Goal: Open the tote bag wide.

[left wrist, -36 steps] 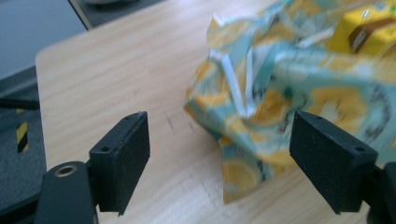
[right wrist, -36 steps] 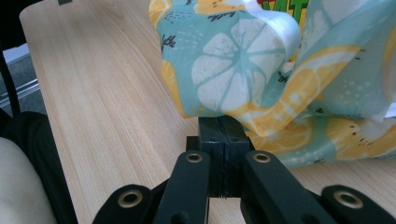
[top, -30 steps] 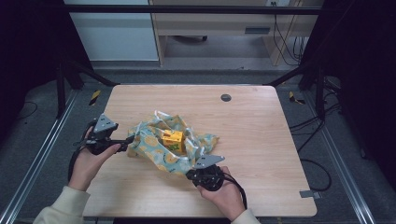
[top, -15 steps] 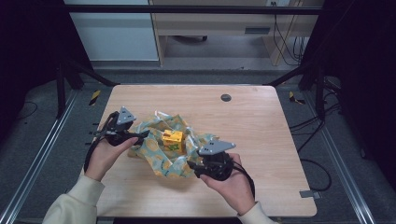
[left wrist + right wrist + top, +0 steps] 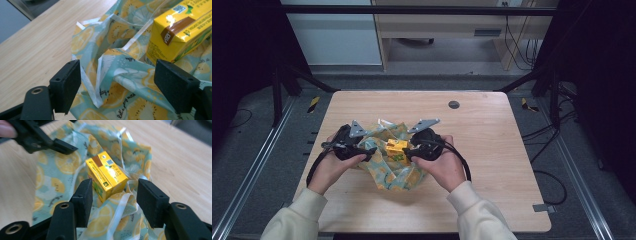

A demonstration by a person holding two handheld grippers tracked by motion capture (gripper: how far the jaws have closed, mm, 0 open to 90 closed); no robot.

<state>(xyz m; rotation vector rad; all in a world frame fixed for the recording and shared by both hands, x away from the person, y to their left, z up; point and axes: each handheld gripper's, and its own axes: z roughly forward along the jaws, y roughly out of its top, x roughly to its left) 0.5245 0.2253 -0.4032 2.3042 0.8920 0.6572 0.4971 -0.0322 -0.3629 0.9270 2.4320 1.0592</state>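
Yellow juice carton (image 5: 396,148) sits unwrapped on lemon-print cloth (image 5: 397,172); left tool (image 5: 368,151) and right tool (image 5: 408,153) flank the carton, both agape, empty, the right's jaws having just been opening.

The right tool (image 5: 408,152) has let go of the bag (image 5: 398,170), risen and moved beside the carton (image 5: 395,149)

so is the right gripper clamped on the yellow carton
No, the right gripper has its jaws apart, and the yellow carton lies beyond them on the lemon-print bag, untouched.

Wooden table (image 5: 492,150) – grey floor (image 5: 257,165), black frame (image 5: 412,10) around.
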